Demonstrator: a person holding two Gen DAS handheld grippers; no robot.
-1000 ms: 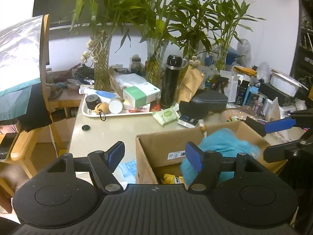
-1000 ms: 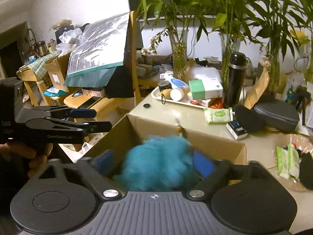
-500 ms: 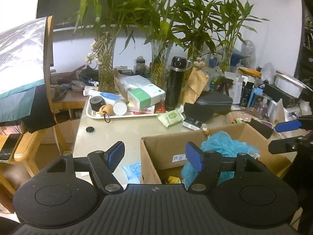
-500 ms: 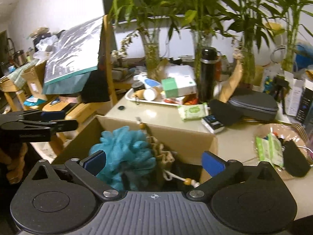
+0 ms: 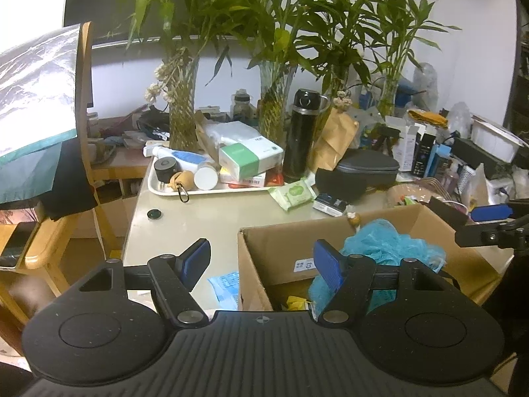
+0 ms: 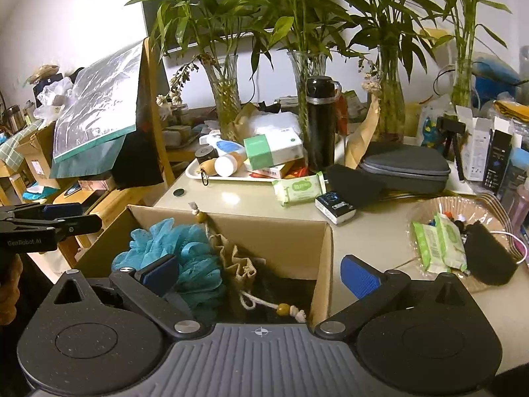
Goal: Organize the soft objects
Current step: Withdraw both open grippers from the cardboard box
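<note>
A teal mesh bath pouf (image 6: 178, 258) lies in the open cardboard box (image 6: 264, 228), next to a beige drawstring pouch (image 6: 239, 263). The pouf also shows in the left wrist view (image 5: 386, 248), inside the box (image 5: 284, 248). My right gripper (image 6: 259, 273) is open and empty above the box's near right corner. My left gripper (image 5: 261, 258) is open and empty over the box's left wall. Each gripper shows at the edge of the other's view.
A white tray (image 5: 211, 192) with boxes and bottles, a black flask (image 5: 302, 135), glass vases with bamboo, a grey case (image 6: 403, 165), wet-wipe packs (image 6: 297, 188) and a shallow basket (image 6: 463, 231) crowd the table. A wooden chair stands to the left.
My right gripper opened and let the teal pouf drop into the box, then drew back to the right. My left gripper shifted slightly left and stayed open.
</note>
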